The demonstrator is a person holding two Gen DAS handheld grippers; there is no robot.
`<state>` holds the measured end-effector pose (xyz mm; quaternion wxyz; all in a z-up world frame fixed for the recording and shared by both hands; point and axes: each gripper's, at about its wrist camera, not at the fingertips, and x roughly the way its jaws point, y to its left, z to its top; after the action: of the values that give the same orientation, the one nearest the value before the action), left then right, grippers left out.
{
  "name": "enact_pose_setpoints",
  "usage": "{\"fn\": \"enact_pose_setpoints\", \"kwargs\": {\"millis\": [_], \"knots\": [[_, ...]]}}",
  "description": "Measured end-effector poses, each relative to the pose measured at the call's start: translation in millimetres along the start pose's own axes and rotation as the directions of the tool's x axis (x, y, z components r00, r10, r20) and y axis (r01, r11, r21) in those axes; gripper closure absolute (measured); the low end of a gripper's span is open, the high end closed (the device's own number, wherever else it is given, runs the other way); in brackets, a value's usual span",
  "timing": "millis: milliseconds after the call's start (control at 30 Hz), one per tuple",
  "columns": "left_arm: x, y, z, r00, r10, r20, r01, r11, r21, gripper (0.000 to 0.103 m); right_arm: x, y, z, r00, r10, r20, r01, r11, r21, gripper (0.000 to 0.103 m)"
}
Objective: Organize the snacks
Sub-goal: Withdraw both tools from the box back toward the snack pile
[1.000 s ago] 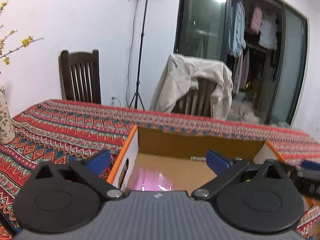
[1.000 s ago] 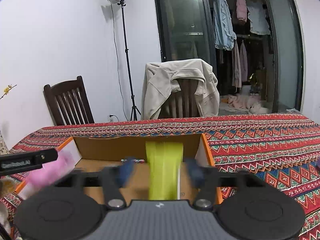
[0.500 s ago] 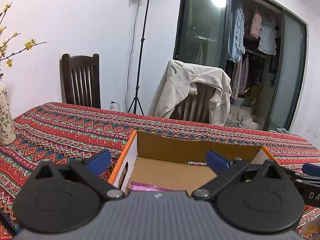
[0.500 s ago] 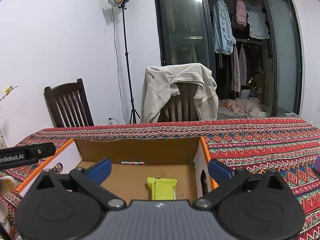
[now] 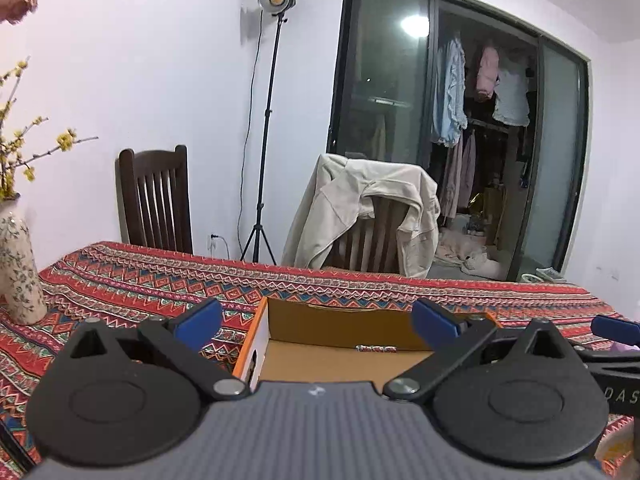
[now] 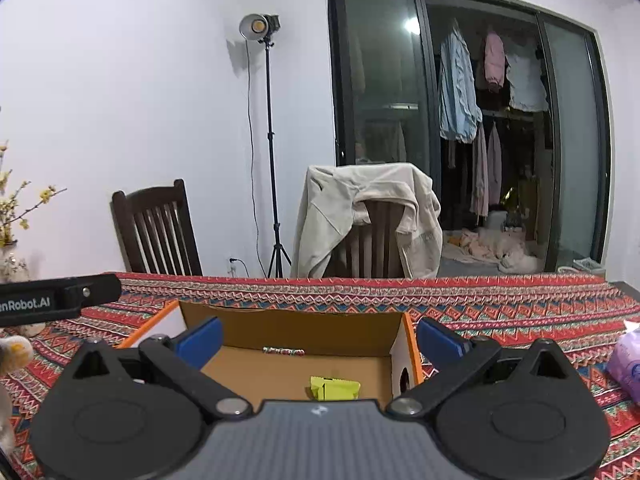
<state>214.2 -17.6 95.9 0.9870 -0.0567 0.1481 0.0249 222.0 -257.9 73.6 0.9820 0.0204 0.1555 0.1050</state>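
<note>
Black gripper linkages, blue fingertips, ribbed grey body.

Surface covered with red patterned cloth. Open cardboard box sits on it at centre, orange-edged walls. Floral vase stands on the cloth at 9 o'clock, well apart from box. Purple packet lies at 3 o'clock, near the right edge.

both wrists: low, near table; facing, sharing box
</note>
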Motion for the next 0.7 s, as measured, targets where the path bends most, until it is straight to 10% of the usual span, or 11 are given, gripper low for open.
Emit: {"fn": "enact_pose_setpoints", "kwargs": {"millis": [700], "knots": [[-112.6,33.5,-68.6,0.999,-0.033,-0.028,0.033,0.999,-0.01,0.0,-113.2,8.8,-73.7,0.995,0.054,-0.08,-0.054,0.999,-0.001,0.0]]}}
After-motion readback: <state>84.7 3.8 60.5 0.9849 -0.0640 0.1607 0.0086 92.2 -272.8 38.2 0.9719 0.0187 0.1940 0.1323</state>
